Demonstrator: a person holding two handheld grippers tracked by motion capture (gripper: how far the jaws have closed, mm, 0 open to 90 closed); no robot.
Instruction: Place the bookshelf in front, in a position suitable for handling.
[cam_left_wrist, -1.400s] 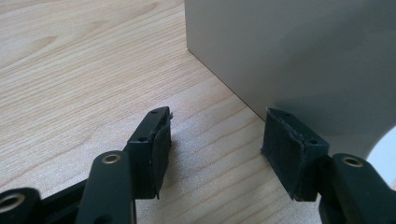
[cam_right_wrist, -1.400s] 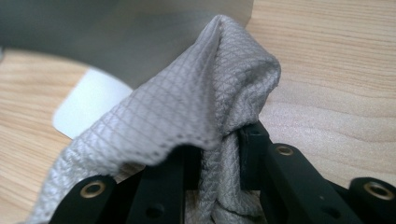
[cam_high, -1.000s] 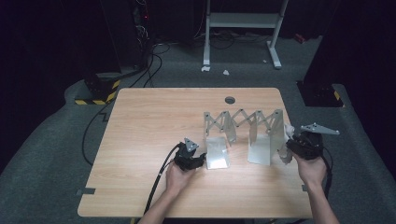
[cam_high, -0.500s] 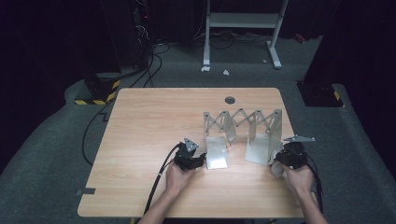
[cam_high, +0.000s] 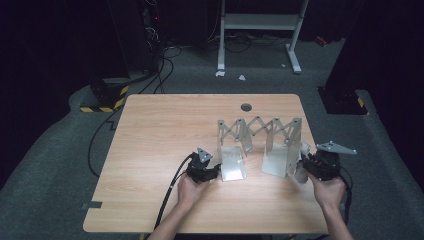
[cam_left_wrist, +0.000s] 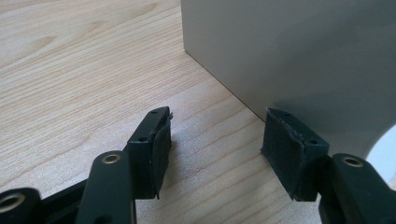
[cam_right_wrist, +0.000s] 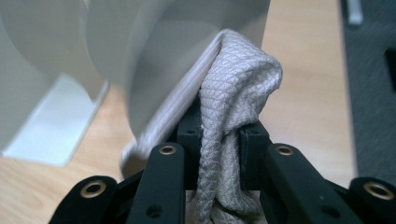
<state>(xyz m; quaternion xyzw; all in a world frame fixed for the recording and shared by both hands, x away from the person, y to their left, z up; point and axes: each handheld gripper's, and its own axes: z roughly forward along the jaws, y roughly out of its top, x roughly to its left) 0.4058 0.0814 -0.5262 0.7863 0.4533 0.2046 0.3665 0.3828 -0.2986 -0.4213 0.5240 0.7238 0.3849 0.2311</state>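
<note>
A metal expanding rack (cam_high: 257, 131) with scissor links and two upright end plates stands on the wooden table (cam_high: 165, 130). My right gripper (cam_high: 306, 164) is shut on a white waffle-weave cloth (cam_right_wrist: 233, 93), which presses against the outer face of the rack's right plate (cam_right_wrist: 187, 51). My left gripper (cam_high: 214, 172) rests low on the table by the left plate's base (cam_high: 233, 170). Its jaws stand open with nothing between them, a pad (cam_left_wrist: 161, 149) to one side and the plate's wall (cam_left_wrist: 299, 51) just ahead.
A round cable hole (cam_high: 246, 107) sits near the table's far edge. Black cables (cam_high: 172, 187) trail from the left gripper over the front edge. Beyond the table stand a white frame (cam_high: 260, 30) and a yellow-black striped block (cam_high: 102, 102) on grey carpet.
My right gripper dropped from a raised spot beside the rack toward the table's front right, then came up again against the right plate with the cloth. The left gripper stayed put.
</note>
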